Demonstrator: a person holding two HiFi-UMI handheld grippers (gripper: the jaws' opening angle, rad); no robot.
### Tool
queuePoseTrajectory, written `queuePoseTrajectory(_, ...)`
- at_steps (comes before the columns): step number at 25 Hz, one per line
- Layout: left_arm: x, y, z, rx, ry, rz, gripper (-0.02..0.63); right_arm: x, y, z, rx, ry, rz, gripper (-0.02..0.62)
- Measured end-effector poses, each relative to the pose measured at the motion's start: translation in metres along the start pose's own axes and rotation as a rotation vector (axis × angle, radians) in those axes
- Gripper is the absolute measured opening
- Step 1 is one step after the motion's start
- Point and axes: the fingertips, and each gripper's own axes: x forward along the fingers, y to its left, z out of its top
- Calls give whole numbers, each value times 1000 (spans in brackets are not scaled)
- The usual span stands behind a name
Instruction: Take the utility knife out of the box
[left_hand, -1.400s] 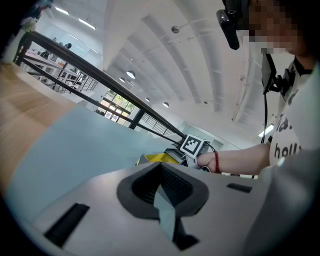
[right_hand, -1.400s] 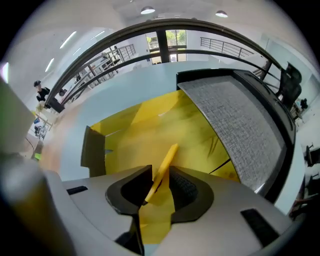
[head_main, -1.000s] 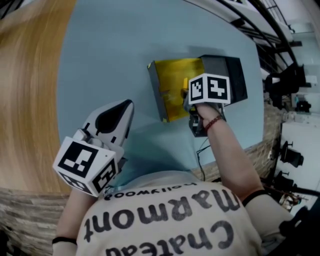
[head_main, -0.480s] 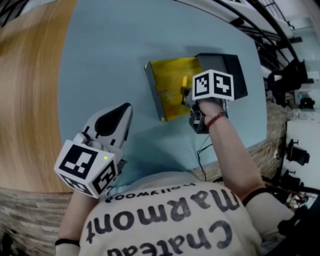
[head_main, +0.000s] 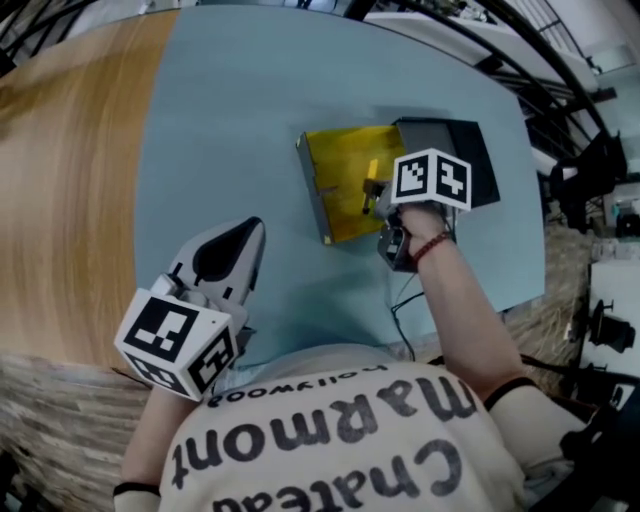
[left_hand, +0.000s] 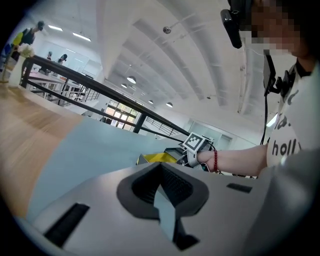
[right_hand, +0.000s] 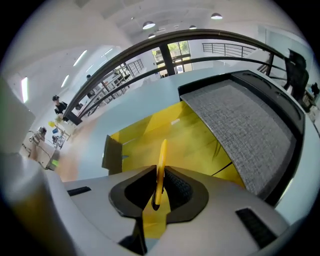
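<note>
Counting from the left: one wood-grain floor strip (head_main: 70, 150), one pale blue tabletop (head_main: 230, 120), two grippers, one box and one utility knife. The left gripper (head_main: 248, 232) hovers over bare tabletop near the person's body, well apart from the box. Its fingers (left_hand: 140, 187) are pressed together with nothing between them. Next comes the box (head_main: 335, 165), lying open with its yellow inside showing and its grey-lined lid (head_main: 440, 135) flapped out to the right. The right gripper (head_main: 380, 205) reaches steeply down into the box, and its fingers (right_hand: 180, 192) are clamped on the near end of the utility knife (head_main: 370, 178). Against a second ago, the right gripper has rolled at the wrist, so its marker cube now sits a touch further right over the lid. More of the knife's yellow body shows beside it. The left gripper has drifted only slightly, and the box and lid have not shifted. The knife's long axis runs away from the person, straight out of the fingers towards the box's far wall. It is turned thin edge up and sits above the yellow floor; whether it still touches that floor, I cannot tell.
</note>
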Motion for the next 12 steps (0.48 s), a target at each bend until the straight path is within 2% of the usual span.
queuePoseTrajectory(4, -7, -16, -3, 7, -2, 39, 2, -6, -1, 4, 16, -39, 82, 71)
queuePoseTrajectory(9, -16, -37, -11, 43, -34, 108, 2, -11, 7, 4, 39, -98, 263, 69)
queuePoseTrajectory(12, -19, -51, -14, 43, -62, 148, 3, -22, 6, -1, 13, -127, 345, 69)
